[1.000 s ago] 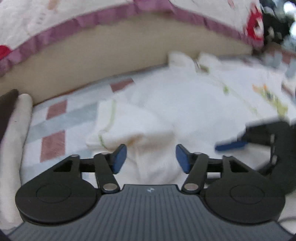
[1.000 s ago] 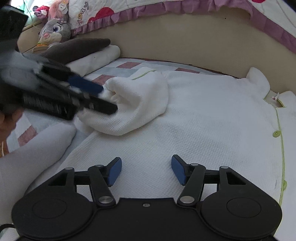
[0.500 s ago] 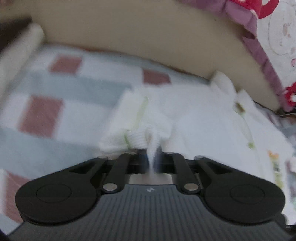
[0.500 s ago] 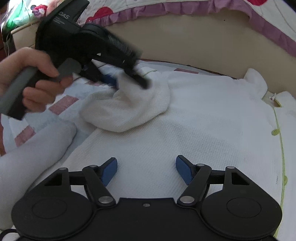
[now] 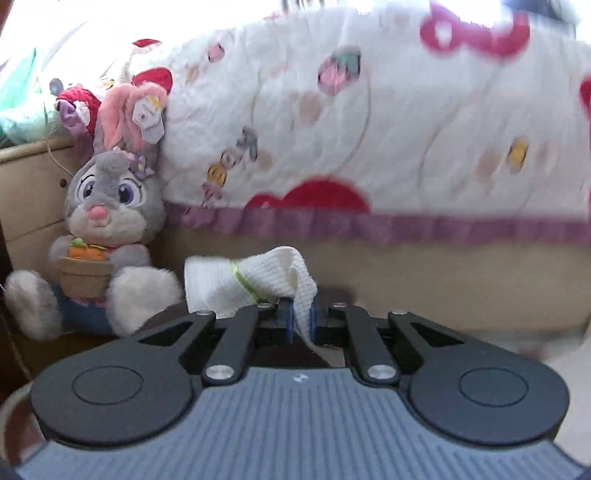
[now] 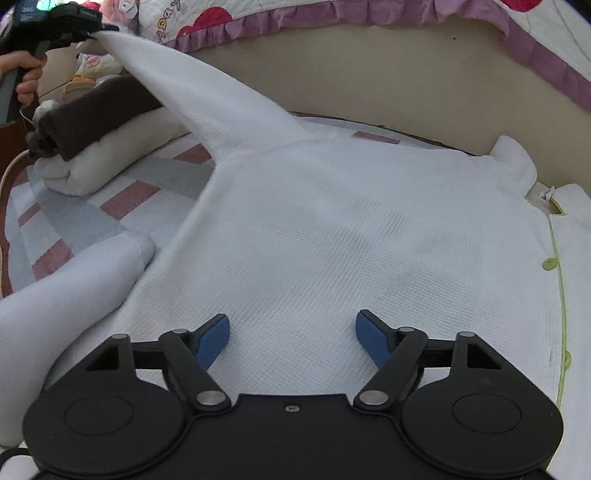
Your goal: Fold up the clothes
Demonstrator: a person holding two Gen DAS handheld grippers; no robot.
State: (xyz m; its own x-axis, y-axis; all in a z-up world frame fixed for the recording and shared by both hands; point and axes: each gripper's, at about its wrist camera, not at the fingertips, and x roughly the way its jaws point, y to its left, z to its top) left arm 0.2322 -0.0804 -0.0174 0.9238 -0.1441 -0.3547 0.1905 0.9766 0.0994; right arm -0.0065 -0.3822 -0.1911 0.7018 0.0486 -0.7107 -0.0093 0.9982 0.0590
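In your left wrist view, your left gripper [image 5: 300,320] is clamped on the cuff of the white waffle-knit garment's sleeve [image 5: 255,282], soft, light cloth that droops past the pads, so hold at the green-trimmed hem. In your right wrist view, the garment [image 6: 351,236] lies flat on the bed [image 6: 74,218], sleeve lifted taut, while your right gripper [image 6: 291,338] hovers wide over its body, holding nothing

Right gripper [image 6: 292,338] hovers low over the white garment [image 6: 351,236], blue pads spread wide | sleeve [image 6: 192,81] stretched taut up to the left gripper [image 6: 90,34], clamped on its cuff at the bed's far-left corner | folded stack [image 6: 99,147] beneath.
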